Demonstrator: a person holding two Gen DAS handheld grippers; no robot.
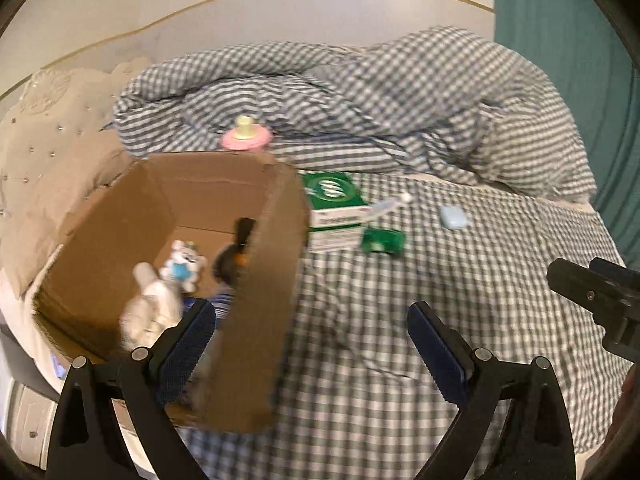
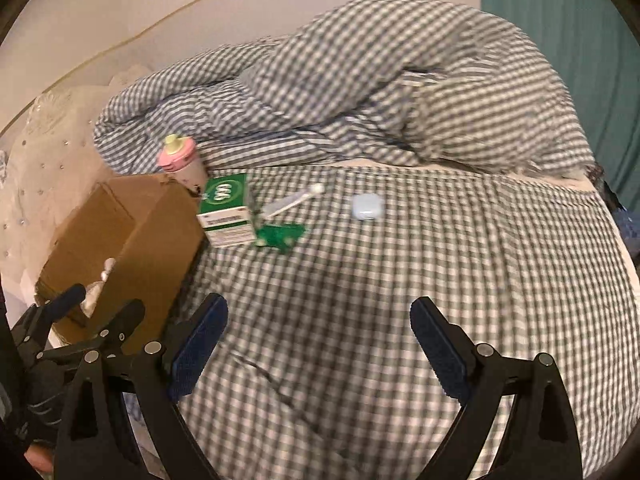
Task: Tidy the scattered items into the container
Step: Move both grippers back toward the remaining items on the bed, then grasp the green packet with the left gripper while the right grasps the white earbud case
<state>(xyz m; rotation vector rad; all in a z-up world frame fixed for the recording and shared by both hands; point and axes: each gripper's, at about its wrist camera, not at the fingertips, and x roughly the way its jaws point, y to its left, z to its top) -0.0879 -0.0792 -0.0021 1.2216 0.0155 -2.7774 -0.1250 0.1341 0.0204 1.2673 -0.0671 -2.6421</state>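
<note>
Two views cover the bed. From the left wrist, the left gripper (image 1: 312, 344) is spread wide with nothing between its fingers, one finger over the near corner of the cardboard box (image 1: 280, 264), the other over the checked sheet (image 1: 400, 320). Inside the box lie a white plush toy (image 1: 182, 266), a white bottle (image 1: 154, 304) and a dark object too blurred to name. Behind the box stands a pink-lidded cup (image 1: 246, 136). Right of the box sit a green-and-white carton (image 1: 336, 210), a toothbrush (image 1: 390, 202) leaning on it, a small green packet (image 1: 382, 240) and, farther right, a pale blue case (image 1: 454, 216). From the right wrist, the right gripper (image 2: 318, 344) is likewise wide apart and holds nothing, above bare sheet (image 2: 360, 300). The box (image 2: 160, 240) is at the left, the cup (image 2: 182, 160) beyond it, with the carton (image 2: 226, 212), toothbrush (image 2: 294, 200), packet (image 2: 280, 236) and blue case (image 2: 366, 206) spread across the sheet farther away.
</note>
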